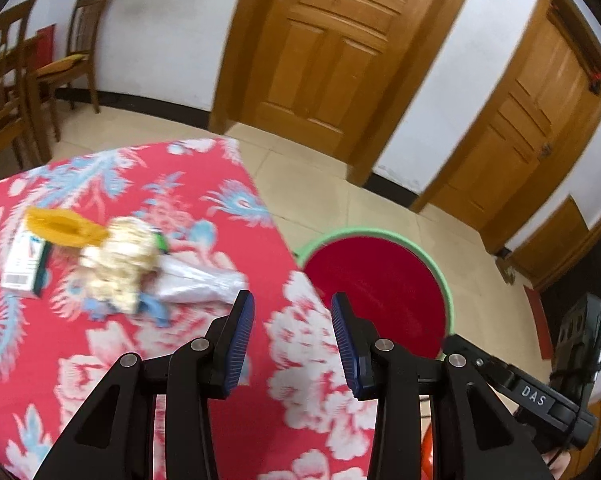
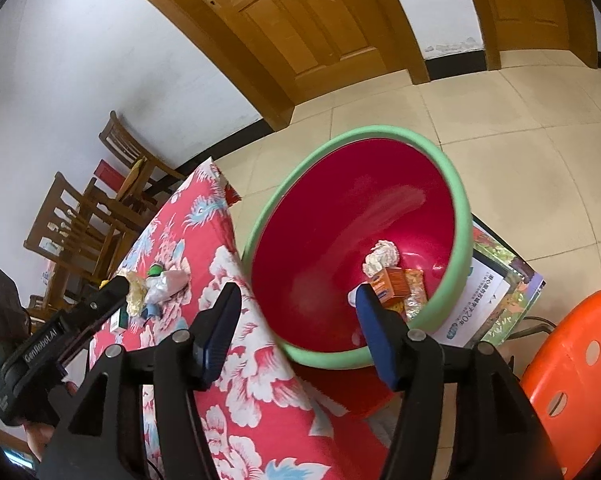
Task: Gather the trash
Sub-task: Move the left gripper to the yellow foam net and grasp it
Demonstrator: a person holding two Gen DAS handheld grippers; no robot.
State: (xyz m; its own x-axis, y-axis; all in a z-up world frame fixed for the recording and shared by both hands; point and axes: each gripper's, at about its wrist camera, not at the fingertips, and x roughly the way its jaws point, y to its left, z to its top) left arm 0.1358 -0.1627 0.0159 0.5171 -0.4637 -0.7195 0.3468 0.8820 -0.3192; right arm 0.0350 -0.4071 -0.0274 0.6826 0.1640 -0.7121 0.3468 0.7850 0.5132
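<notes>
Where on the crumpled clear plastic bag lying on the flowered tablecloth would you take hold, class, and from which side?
Probably the tapered tail of the clear plastic bag. It lies flat and points towards the open, empty left gripper, clear of the crumpled yellowish wrapper and small white carton further left. Come from above on the near side, fingers straddling the narrow end, then carry it to the red basin.

1. Left tongs angle downward, blue pads parted, nothing between them.
2. Right tongs tilt downward, jaws spread wider, empty.
3. Each tool's black body shows at the other view's edge.
</notes>
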